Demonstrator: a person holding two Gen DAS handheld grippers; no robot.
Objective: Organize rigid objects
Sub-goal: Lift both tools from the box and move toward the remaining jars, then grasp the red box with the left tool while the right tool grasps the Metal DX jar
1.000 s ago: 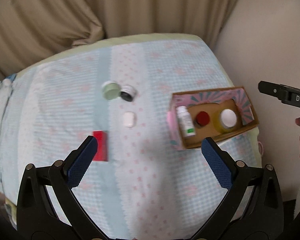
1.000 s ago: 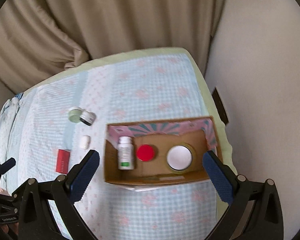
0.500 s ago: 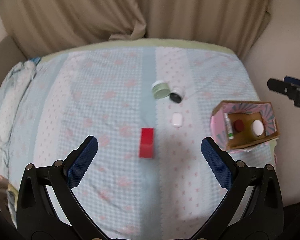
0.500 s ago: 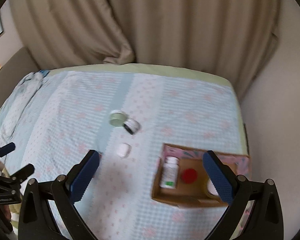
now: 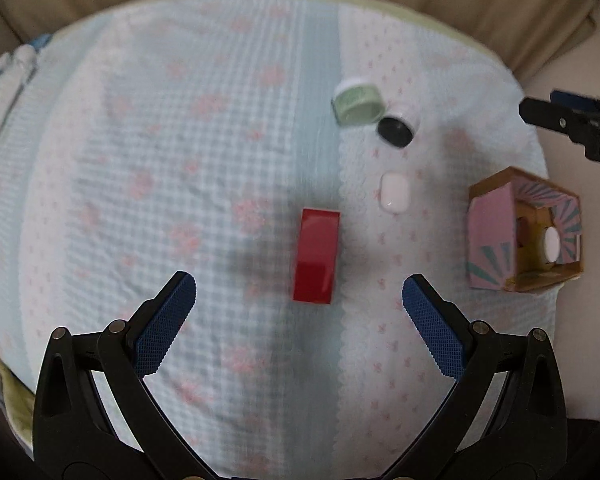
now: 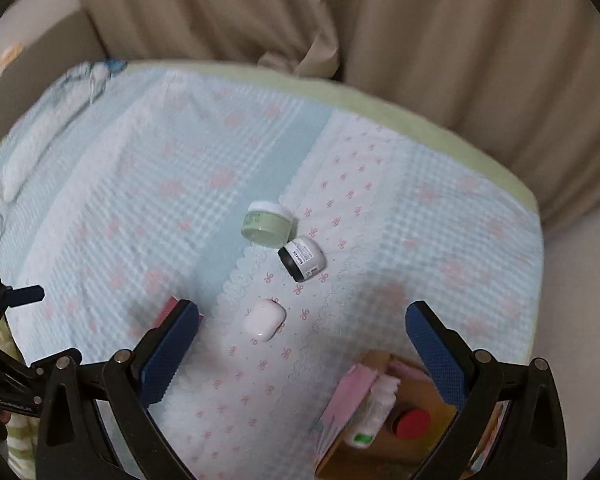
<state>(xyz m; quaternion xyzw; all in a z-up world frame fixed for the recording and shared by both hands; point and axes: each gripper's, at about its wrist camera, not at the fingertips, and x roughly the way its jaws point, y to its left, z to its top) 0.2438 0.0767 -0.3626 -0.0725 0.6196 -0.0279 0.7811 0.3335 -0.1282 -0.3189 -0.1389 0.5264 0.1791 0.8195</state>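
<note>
A red box [image 5: 316, 255] lies on the checked bed cover, just ahead of my open, empty left gripper [image 5: 299, 294]. Beyond it lie a white earbud case [image 5: 394, 197], a black-lidded jar [image 5: 397, 129] and a green jar [image 5: 358, 105]. The cardboard box [image 5: 496, 240] stands at the right. In the right wrist view my open, empty right gripper [image 6: 302, 322] hangs above the earbud case [image 6: 264, 319], with the black-lidded jar [image 6: 303, 258] and green jar [image 6: 267, 224] beyond. The red box [image 6: 168, 307] peeks from behind the left finger. The cardboard box [image 6: 396, 424] holds a white bottle [image 6: 374, 416] and a red-lidded jar [image 6: 411, 422].
Beige curtains [image 6: 380, 40] hang behind the bed. A wall [image 6: 580, 320] runs along the bed's right edge. Rumpled bedding [image 6: 40, 120] lies at the far left. My left gripper shows at the left edge of the right wrist view [image 6: 20, 295].
Both views swung left, away from the cardboard box. My left gripper came down toward the red box. My right gripper moved from over the cardboard box to over the earbud case.
</note>
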